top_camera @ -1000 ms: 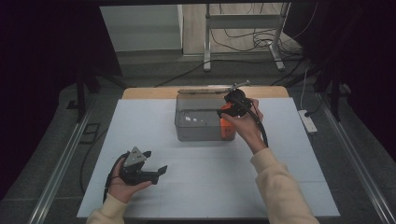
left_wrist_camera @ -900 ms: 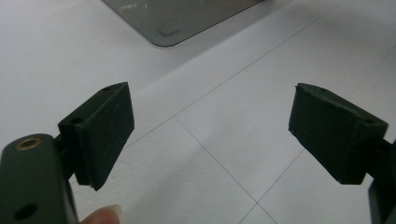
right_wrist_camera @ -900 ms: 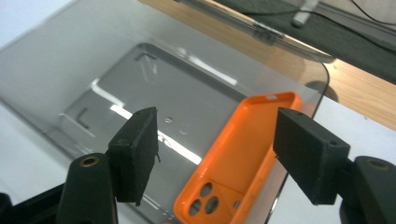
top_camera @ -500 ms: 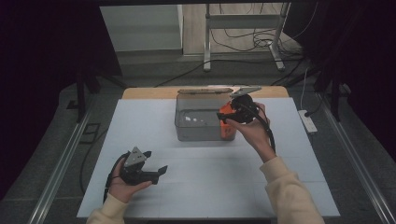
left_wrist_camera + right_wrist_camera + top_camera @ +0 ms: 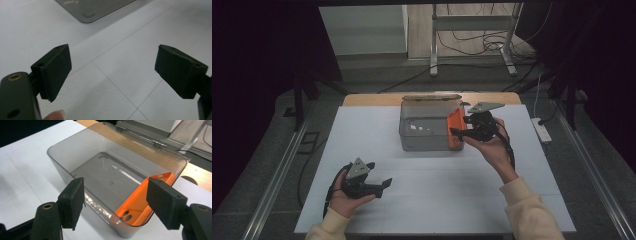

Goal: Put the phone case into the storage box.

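A smoky grey, see-through plastic box (image 5: 428, 131) sat on the white table (image 5: 362, 135) toward its far middle, its hinged lid thrown open and leaning back. Inside it, against the end wall nearest the right gripper, an orange phone case (image 5: 140, 200) stood on edge, leaning on that wall, its two small round holes low down. The right gripper (image 5: 462, 135) was held in the person's right hand (image 5: 492, 147) just beside that end of the box, its jaws spread wide with nothing between them, pointing across the rim; in the right gripper view the orange case showed just inside the right-hand jaw. The left gripper (image 5: 384, 184) lay well apart from the box, near the table's front left, held low in the left hand (image 5: 343, 197), its jaws also spread and empty. Nothing stood between either gripper and the box. There was one box, one orange case and two grippers. Beyond the table, cables (image 5: 472, 45) trailed on the floor around a metal stand (image 5: 472, 35).
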Available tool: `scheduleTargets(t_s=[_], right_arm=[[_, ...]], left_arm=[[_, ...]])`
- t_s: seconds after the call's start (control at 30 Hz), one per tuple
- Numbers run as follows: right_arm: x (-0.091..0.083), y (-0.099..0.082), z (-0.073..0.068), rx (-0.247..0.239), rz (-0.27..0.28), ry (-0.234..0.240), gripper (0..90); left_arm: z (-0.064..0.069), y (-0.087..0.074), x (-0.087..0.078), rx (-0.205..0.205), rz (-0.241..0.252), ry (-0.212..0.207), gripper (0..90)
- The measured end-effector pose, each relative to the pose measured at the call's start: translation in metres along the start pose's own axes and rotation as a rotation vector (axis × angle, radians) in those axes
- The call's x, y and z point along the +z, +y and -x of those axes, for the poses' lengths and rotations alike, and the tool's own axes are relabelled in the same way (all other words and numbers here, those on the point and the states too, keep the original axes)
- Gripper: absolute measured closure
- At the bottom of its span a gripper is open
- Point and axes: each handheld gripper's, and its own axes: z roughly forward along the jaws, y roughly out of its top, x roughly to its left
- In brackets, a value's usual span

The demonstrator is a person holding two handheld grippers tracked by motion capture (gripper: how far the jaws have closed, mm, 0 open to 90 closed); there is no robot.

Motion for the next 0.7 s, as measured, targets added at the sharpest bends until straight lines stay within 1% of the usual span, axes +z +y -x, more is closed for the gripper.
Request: scheduleTargets(t_s=[0.1,0.17,0.27,0.47,0.53,0.7], right_arm=[[-0.004,-0.006,-0.001,-0.013,0.011,0.013,31.0],[-0.007,-0.009,-0.001,-0.009,0.017,0.018,30.7],[-0.014,-0.016,-0.002,-0.010,0.044,0.034,30.1],[-0.027,-0.029,-0.004,-0.015,0.079,0.050,28.5],[-0.032,-0.035,-0.004,-0.010,0.090,0.061,27.7],[-0.042,-0.051,-0.005,-0.019,0.098,0.070,25.5]], left_arm=[[0.000,0.000,-0.001,0.001,-0.001,0.003,13.7],[0.000,-0.001,-0.001,0.002,0.000,0.002,13.7],[0.001,-0.001,-0.001,0.004,0.001,0.001,13.6],[0.000,-0.001,-0.001,0.005,0.002,0.000,13.5],[0.000,-0.001,-0.002,0.004,0.004,0.000,13.5],[0.000,-0.001,-0.002,0.006,0.012,-0.001,13.5]])
